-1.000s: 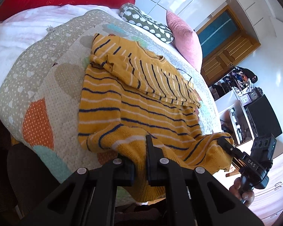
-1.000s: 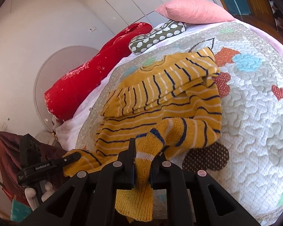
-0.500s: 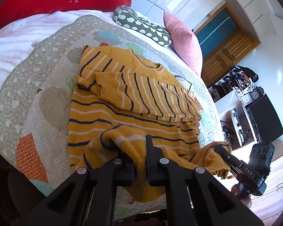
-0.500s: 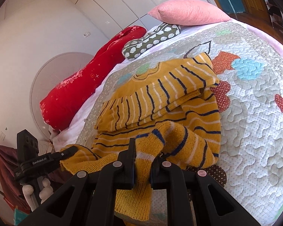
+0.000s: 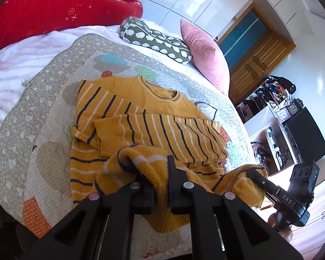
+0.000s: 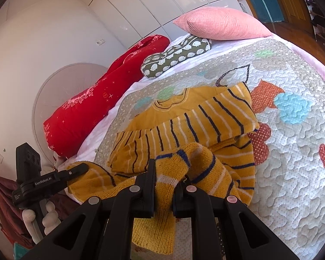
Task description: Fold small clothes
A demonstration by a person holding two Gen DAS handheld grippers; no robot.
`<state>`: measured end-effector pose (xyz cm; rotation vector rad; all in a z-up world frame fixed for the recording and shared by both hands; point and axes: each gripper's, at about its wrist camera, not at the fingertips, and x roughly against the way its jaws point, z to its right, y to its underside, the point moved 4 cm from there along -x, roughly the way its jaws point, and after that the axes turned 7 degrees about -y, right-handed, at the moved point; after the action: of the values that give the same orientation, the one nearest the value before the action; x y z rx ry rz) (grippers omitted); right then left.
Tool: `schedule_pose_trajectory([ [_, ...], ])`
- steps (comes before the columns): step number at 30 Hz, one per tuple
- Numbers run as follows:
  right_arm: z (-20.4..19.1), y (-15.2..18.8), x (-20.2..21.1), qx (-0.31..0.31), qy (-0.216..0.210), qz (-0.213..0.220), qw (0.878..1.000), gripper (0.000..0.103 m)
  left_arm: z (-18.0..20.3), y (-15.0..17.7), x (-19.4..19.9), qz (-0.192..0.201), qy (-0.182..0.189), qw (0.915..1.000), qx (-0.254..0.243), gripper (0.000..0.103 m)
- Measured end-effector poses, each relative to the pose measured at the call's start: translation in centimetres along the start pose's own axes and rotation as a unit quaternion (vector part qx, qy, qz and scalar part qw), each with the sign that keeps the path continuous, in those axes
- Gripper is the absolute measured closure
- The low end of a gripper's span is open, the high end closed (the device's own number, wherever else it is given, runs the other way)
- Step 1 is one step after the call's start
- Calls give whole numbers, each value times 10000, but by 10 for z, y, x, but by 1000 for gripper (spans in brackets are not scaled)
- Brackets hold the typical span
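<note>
Two grippers grip the lower hem of one sweater (image 5: 153, 117), a mustard knit with navy and white stripes that lies on the quilt (image 5: 32, 117) of a bed. The left gripper (image 5: 160, 173) has its jaws closed tight on a bunched fold of the hem at the sweater's left corner; the right gripper (image 6: 164, 173) is likewise clamped on the hem at the other corner. Each gripper shows in the other's view: the right gripper (image 5: 255, 175) with knit pinched in its tip, the left gripper (image 6: 80, 169) the same, a hand (image 6: 43, 216) below it. Between the two grips the hem is raised off the quilt and sags. The upper part of the sweater lies flat, collar toward the pillows, with both sleeves folded across the chest. Beyond the collar lie a pink pillow (image 5: 205, 54), a green patterned cushion (image 5: 153, 39) and a red blanket (image 5: 54, 10).
</note>
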<state>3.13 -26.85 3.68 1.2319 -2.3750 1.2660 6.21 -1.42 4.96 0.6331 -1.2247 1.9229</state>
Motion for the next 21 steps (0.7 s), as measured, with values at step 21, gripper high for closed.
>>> schedule_pose_trajectory([
  [21,65,-83,-110,-925,317,-284,9948,91,-38,-81,-119,-582,-480,9955,573,94],
])
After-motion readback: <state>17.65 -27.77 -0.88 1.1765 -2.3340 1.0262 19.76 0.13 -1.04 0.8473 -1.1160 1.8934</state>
